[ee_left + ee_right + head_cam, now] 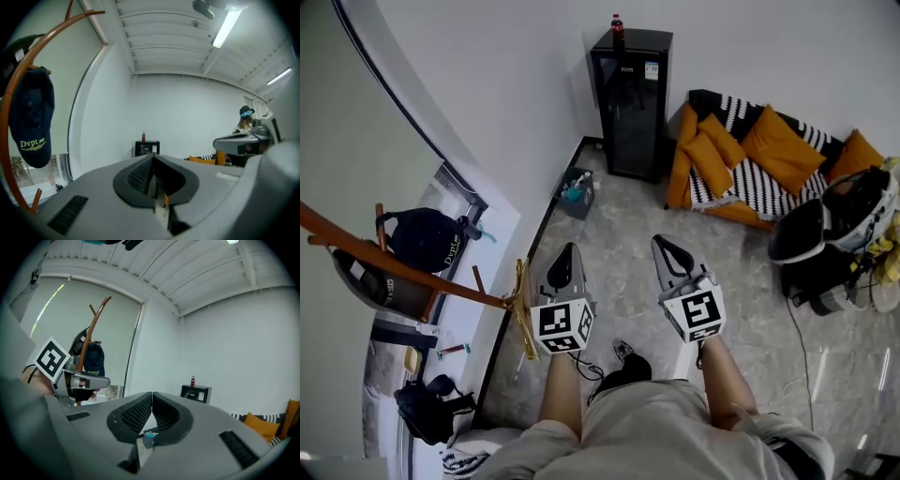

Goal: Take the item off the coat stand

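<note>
Left claw (569, 251) and right claw (668, 244) are clenched, empty. The dark cap (427, 239) hangs on the coat stand (441, 279), left of both; it looks light and floppy, so I'd pinch its rim.

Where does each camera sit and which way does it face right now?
Head view: on the person's head, steeply down; shows left tongs, right tongs, forearms.
Left gripper view: on left tongs, level along shut jaws toward black cabinet.
Right gripper view: on right tongs, along shut jaws; left tongs at left.
Shared: black cabinet and navy cap in all three.
</note>
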